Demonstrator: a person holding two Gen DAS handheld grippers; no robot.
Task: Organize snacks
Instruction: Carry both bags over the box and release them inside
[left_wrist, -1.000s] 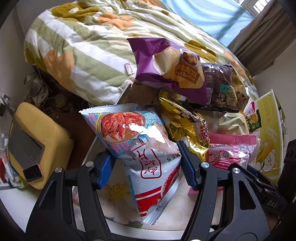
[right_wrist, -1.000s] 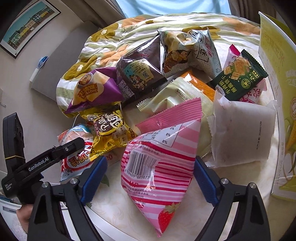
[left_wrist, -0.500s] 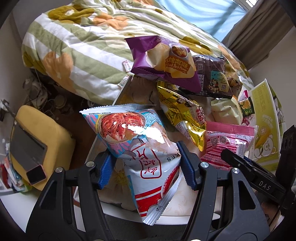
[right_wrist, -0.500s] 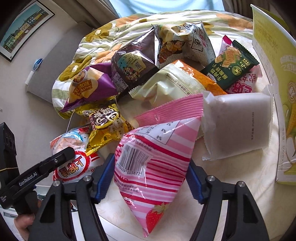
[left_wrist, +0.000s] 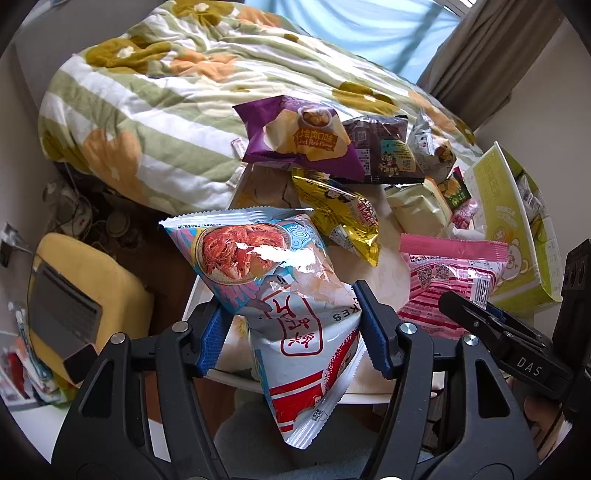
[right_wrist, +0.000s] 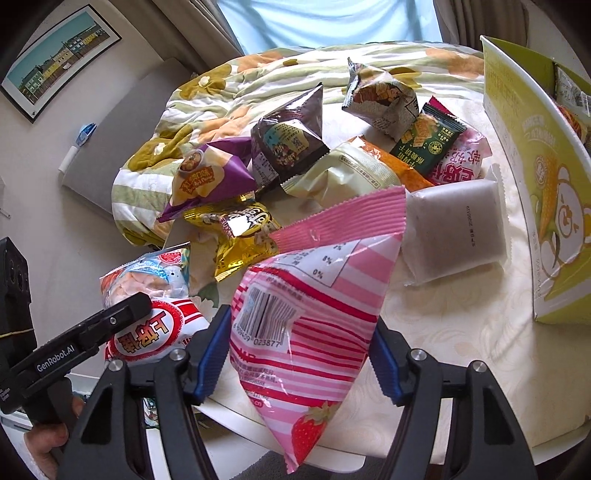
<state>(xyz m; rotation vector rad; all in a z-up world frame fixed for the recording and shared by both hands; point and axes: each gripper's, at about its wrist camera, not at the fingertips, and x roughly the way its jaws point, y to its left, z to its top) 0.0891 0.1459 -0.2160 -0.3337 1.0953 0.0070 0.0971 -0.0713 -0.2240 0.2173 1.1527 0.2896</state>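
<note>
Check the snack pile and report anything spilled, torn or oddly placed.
No spills or tears show. The purple chip bag and the dark brown bag lean off the table onto the floral quilt; the rest lie in a loose heap.

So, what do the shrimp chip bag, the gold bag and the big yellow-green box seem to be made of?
Shrimp chip bag: probably thin glossy plastic film; it shows bright glare, wrinkles and crimped seals.
Gold bag: looks like metallic foil film, with a mirror-like shine.
Yellow-green box: seemingly printed cardboard; its walls are flat and stiff, with a matte look.
</note>
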